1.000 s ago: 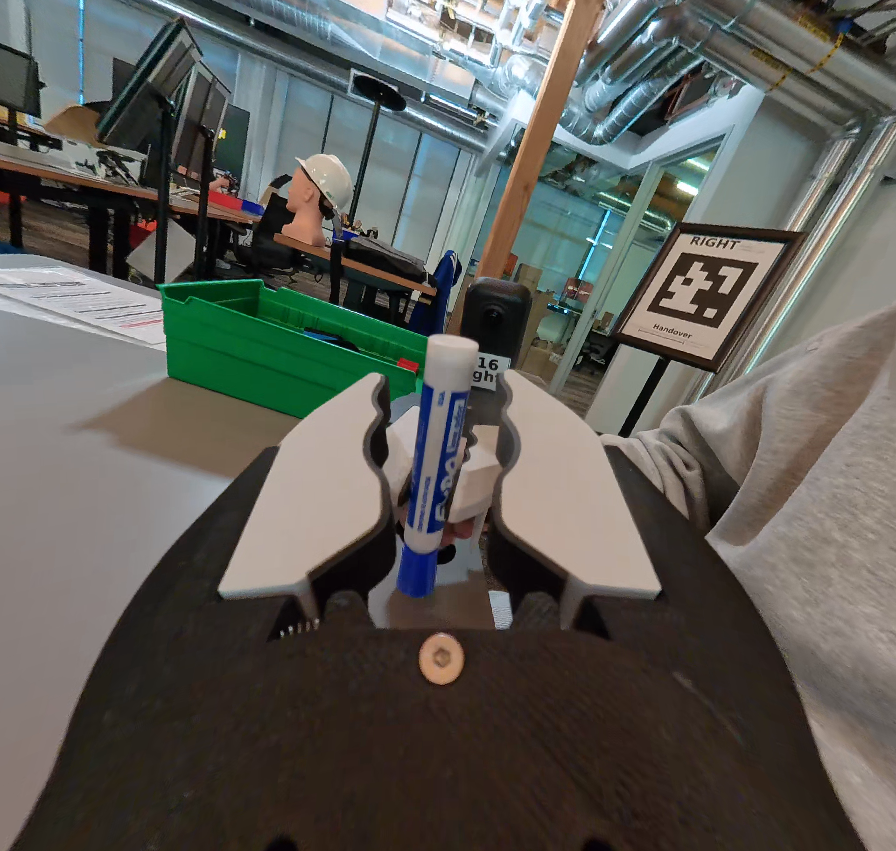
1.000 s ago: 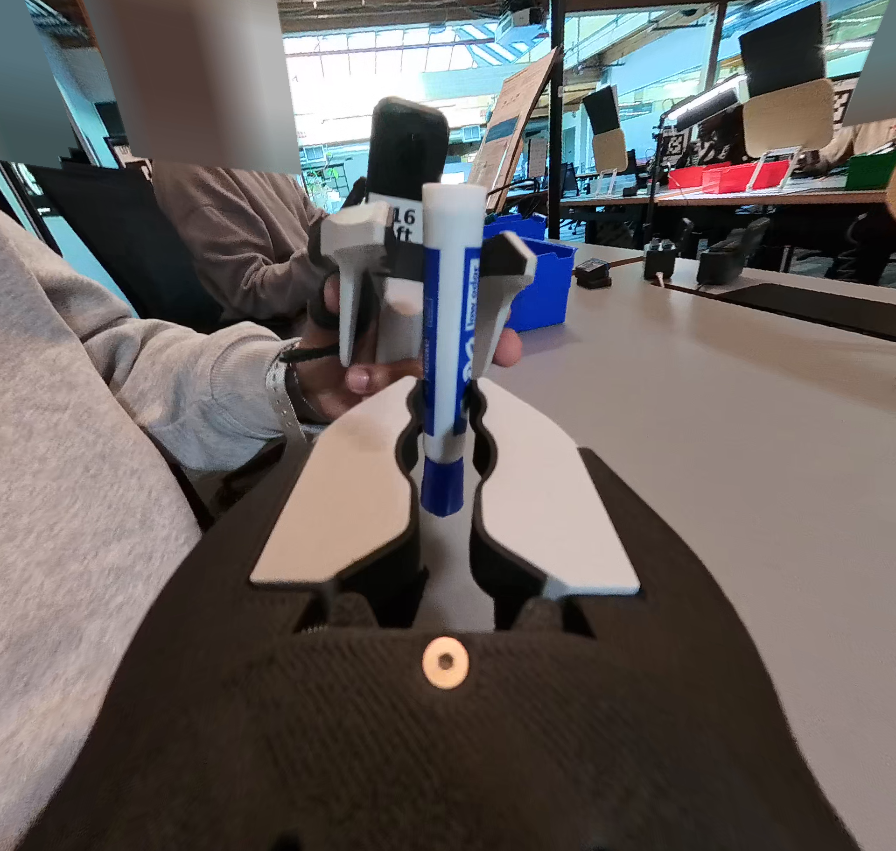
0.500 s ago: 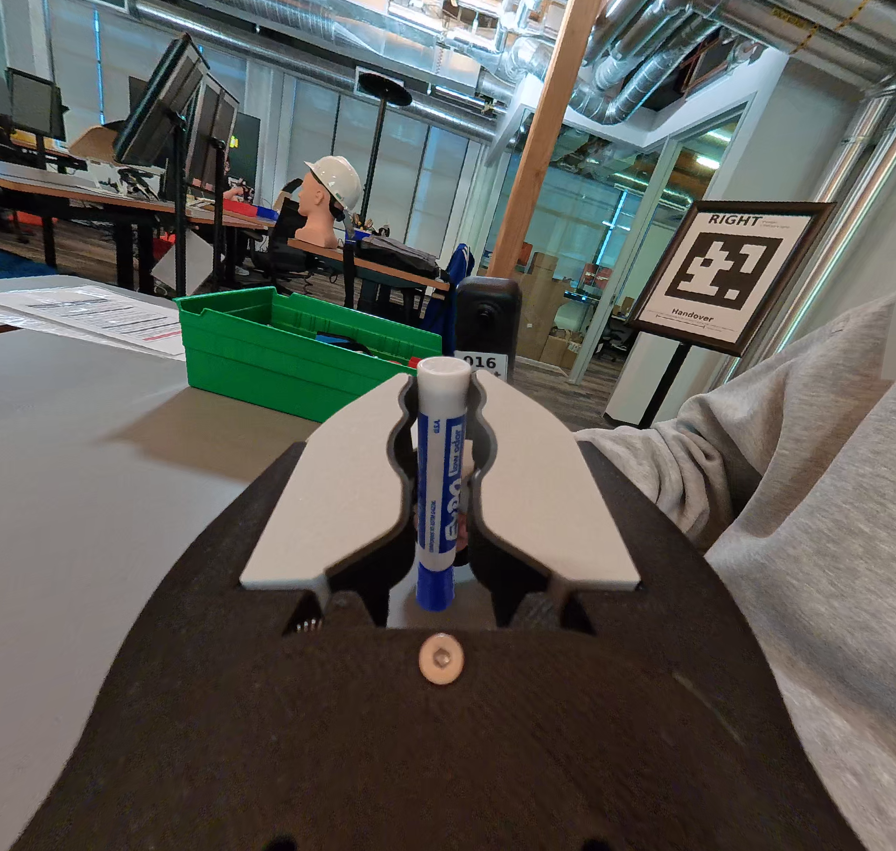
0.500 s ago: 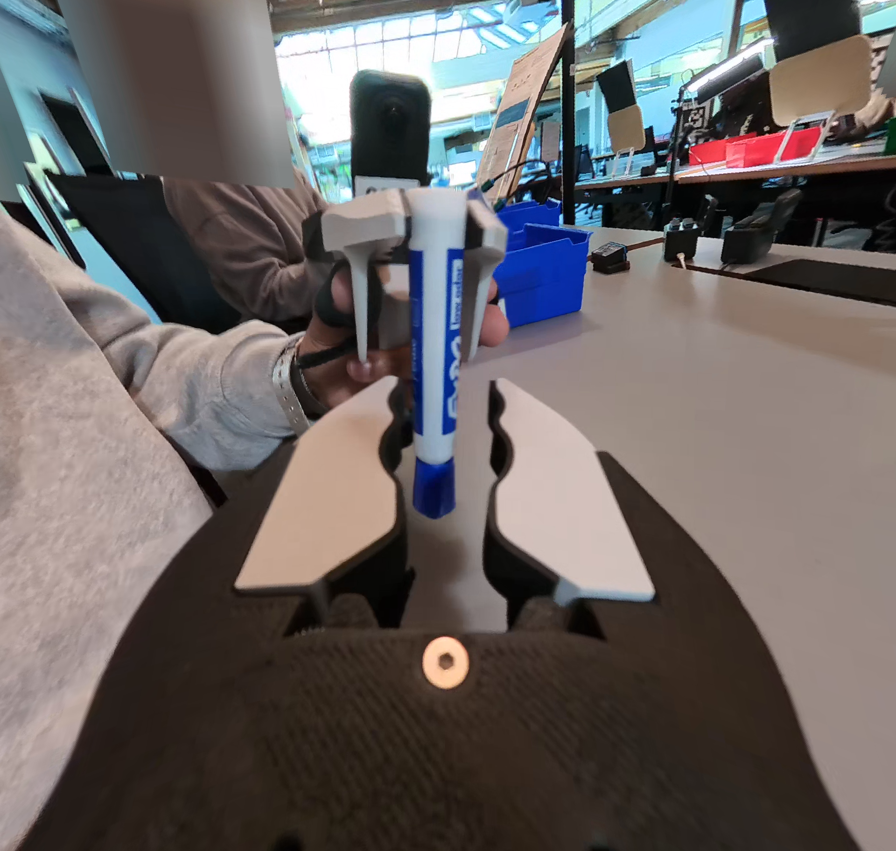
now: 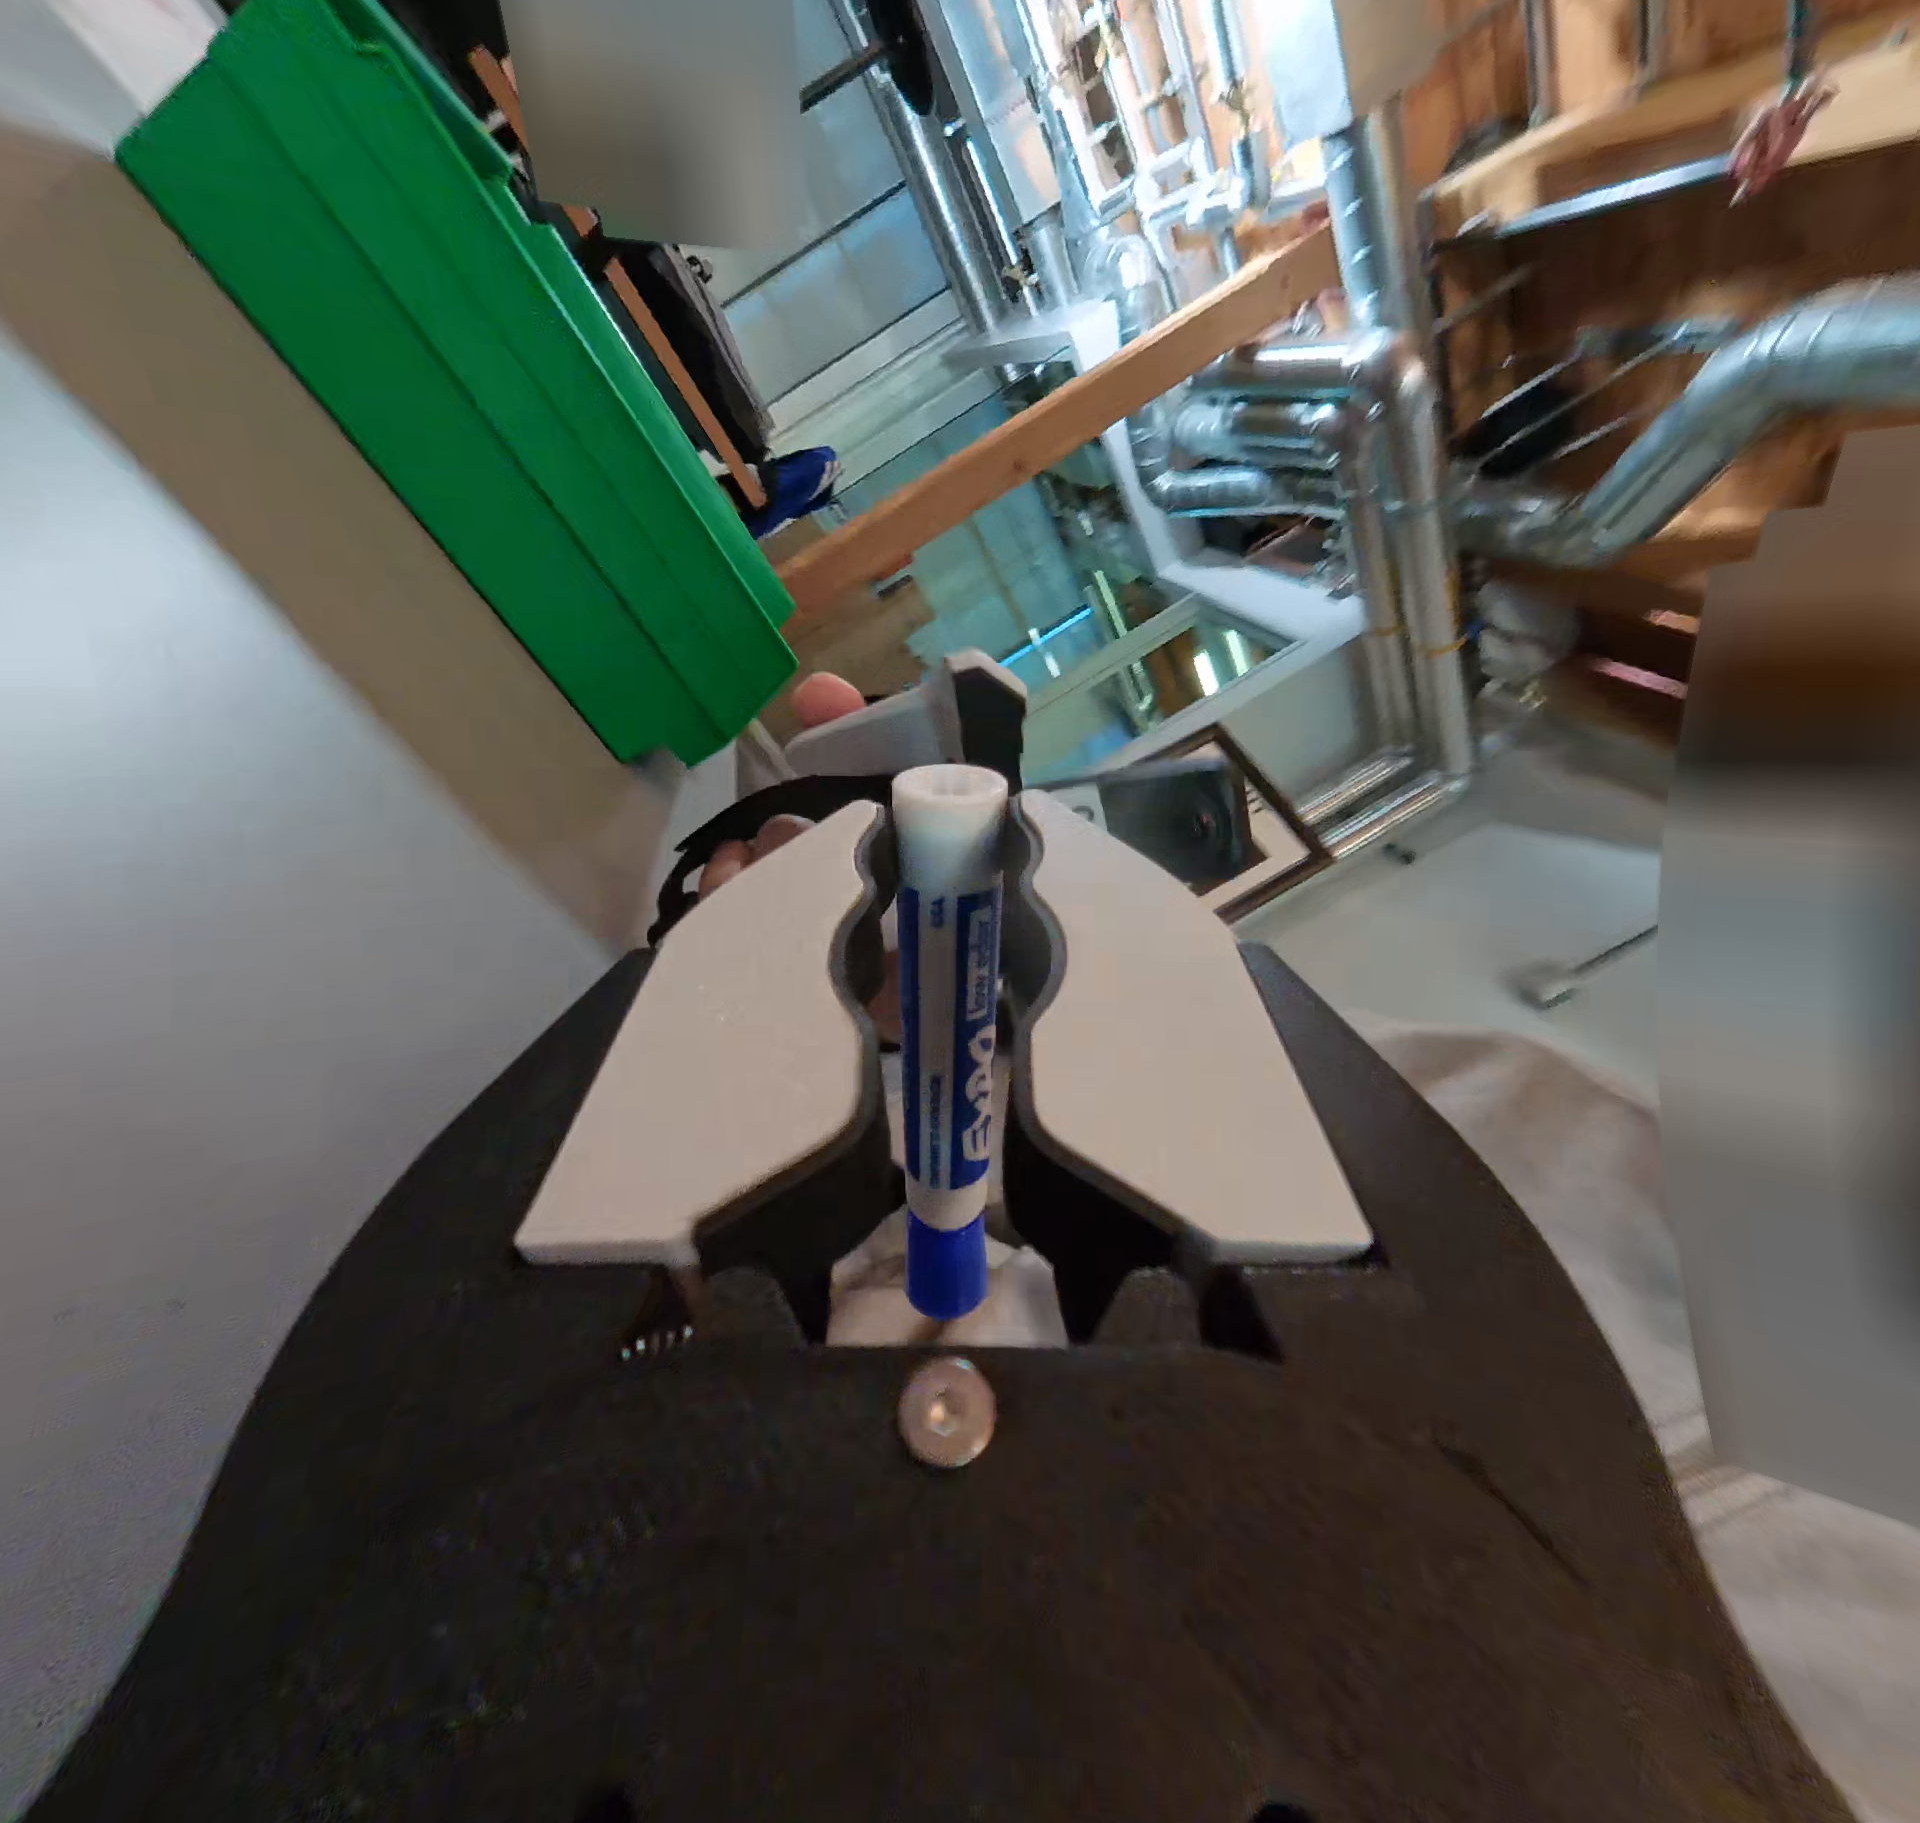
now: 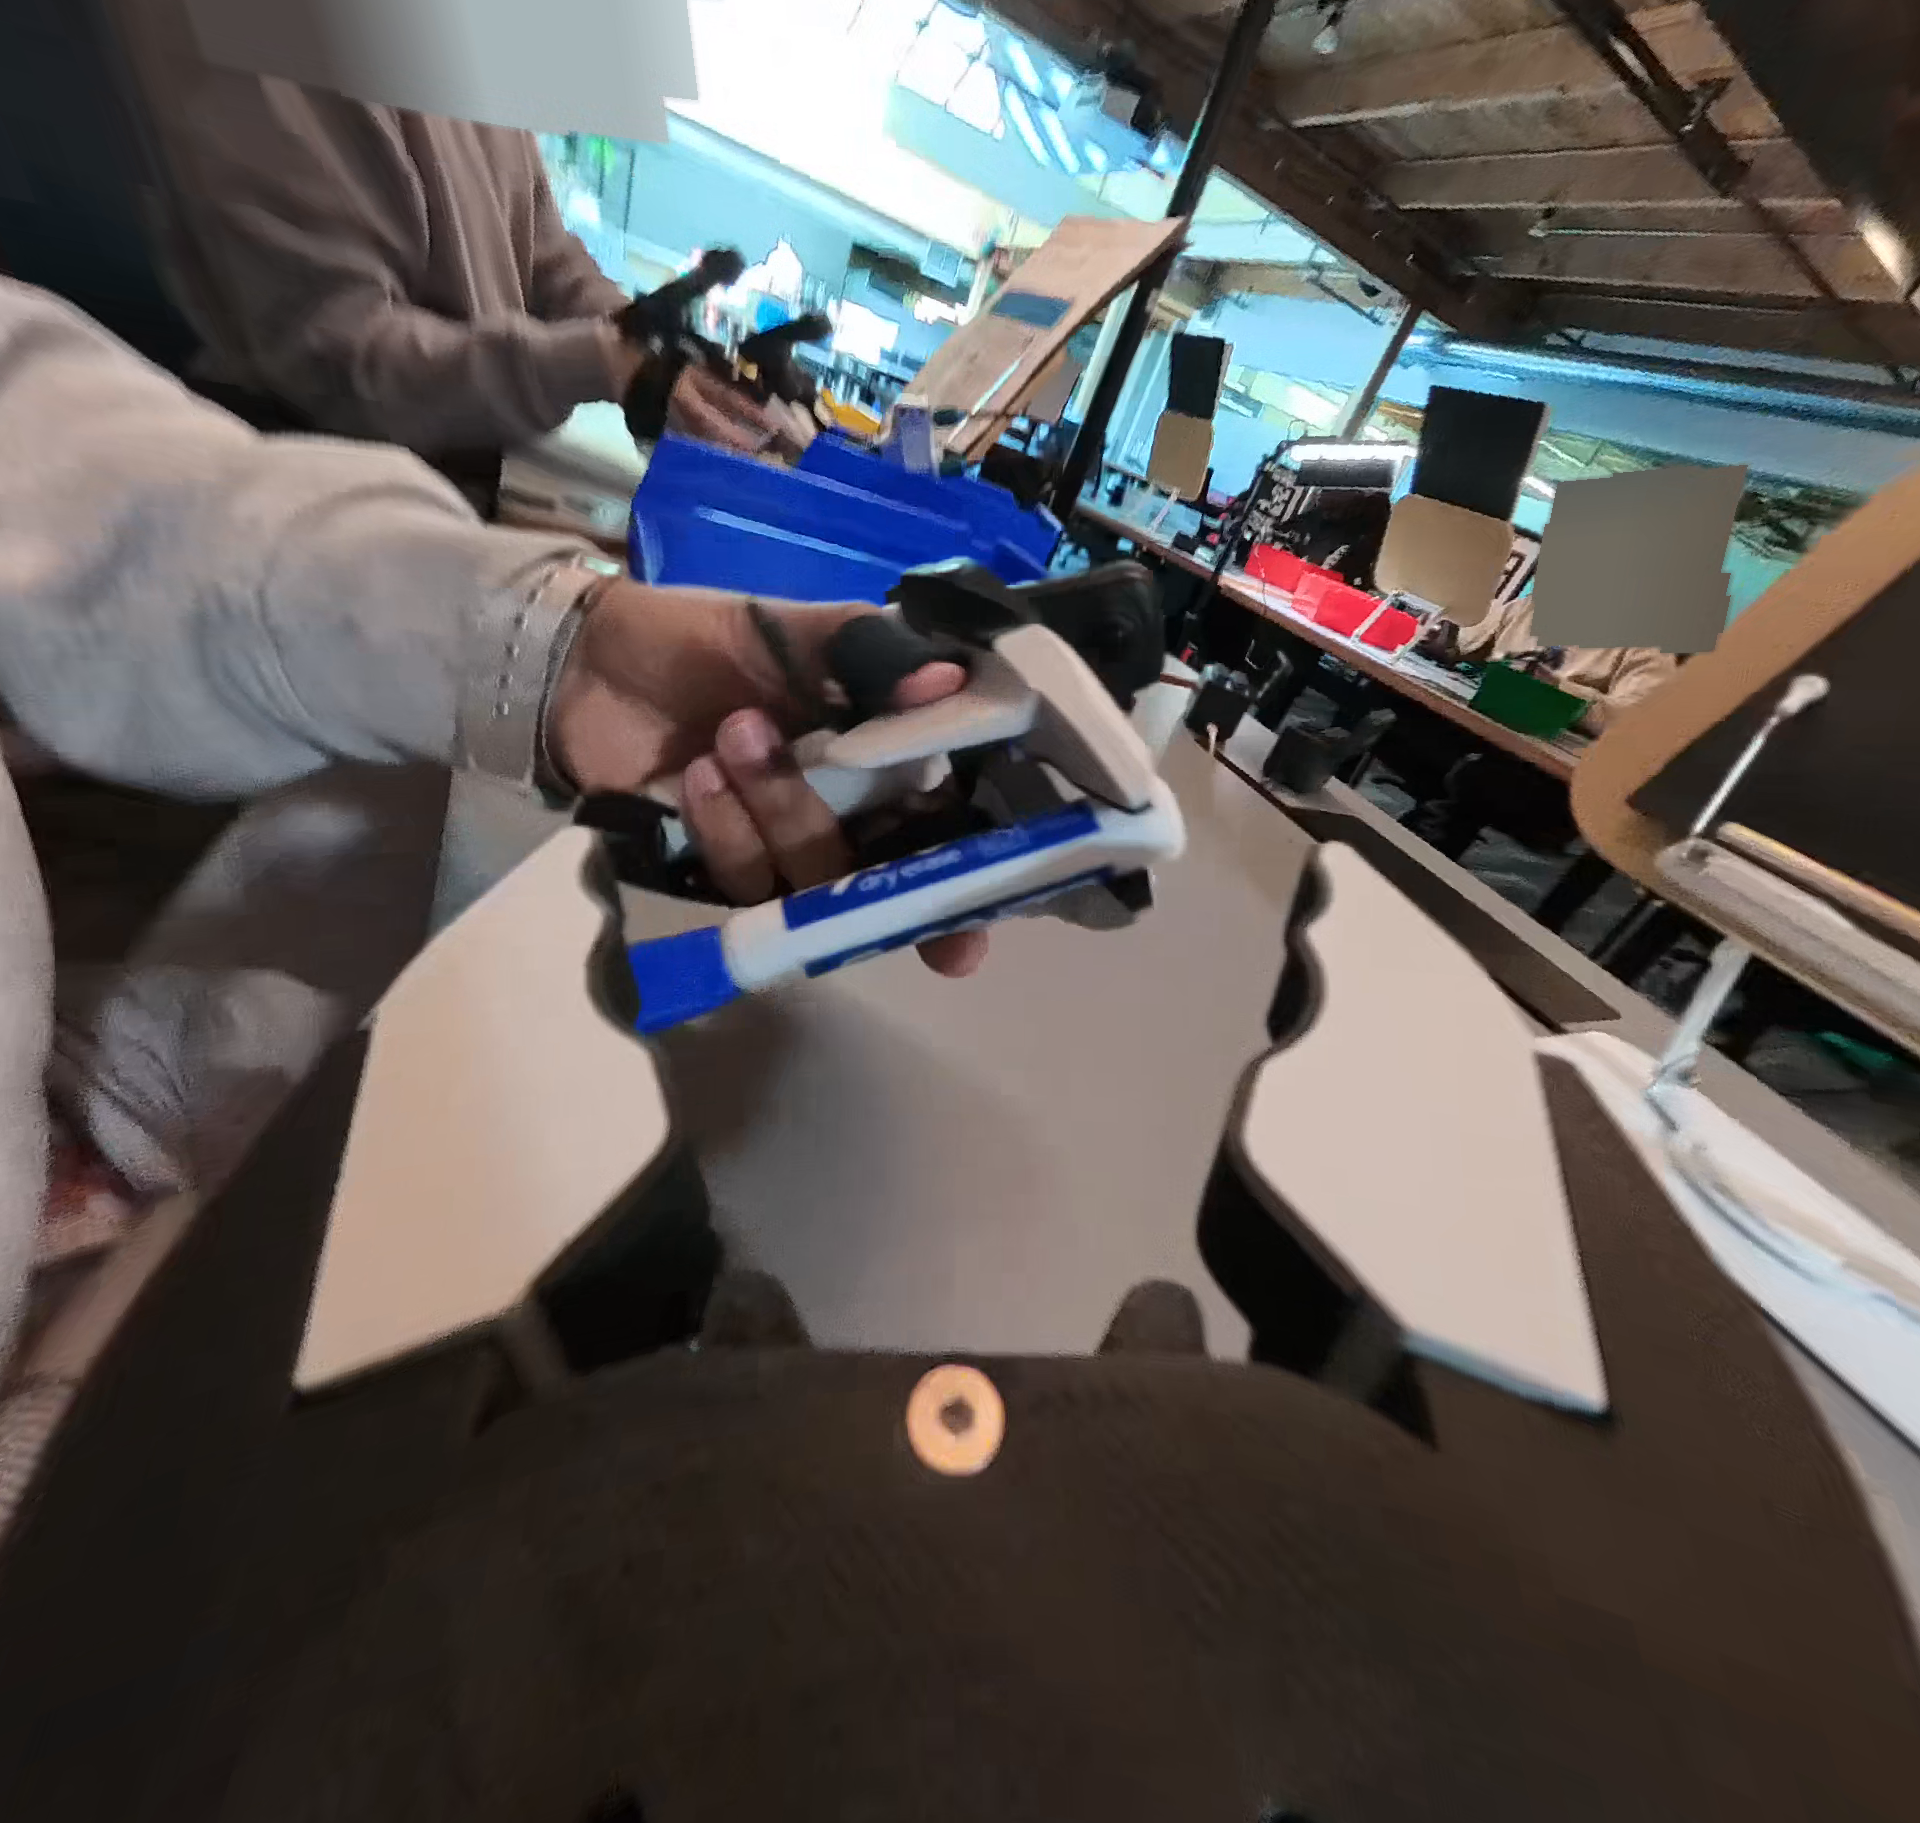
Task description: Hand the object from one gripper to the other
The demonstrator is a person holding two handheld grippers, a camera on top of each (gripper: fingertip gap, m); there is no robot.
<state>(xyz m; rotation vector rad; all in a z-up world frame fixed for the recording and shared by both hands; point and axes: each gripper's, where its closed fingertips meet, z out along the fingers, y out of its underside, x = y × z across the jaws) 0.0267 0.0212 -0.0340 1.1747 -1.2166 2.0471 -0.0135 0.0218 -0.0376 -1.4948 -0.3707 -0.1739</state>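
One white-barrelled, blue-capped dry-erase marker (image 5: pixel 948 1035) is clamped in the left gripper (image 5: pixel 945 900), right gripper (image 6: pixel 956 952) spread empty; tilted as held, slippage from the shallow pinch is judged possible.

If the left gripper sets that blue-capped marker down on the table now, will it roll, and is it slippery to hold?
The marker looks round and smooth, so it would likely roll on the flat table. Its rigid barrel probably won't flex. Held in the notches of the left gripper, it seems secure, though the glossy plastic may slip.
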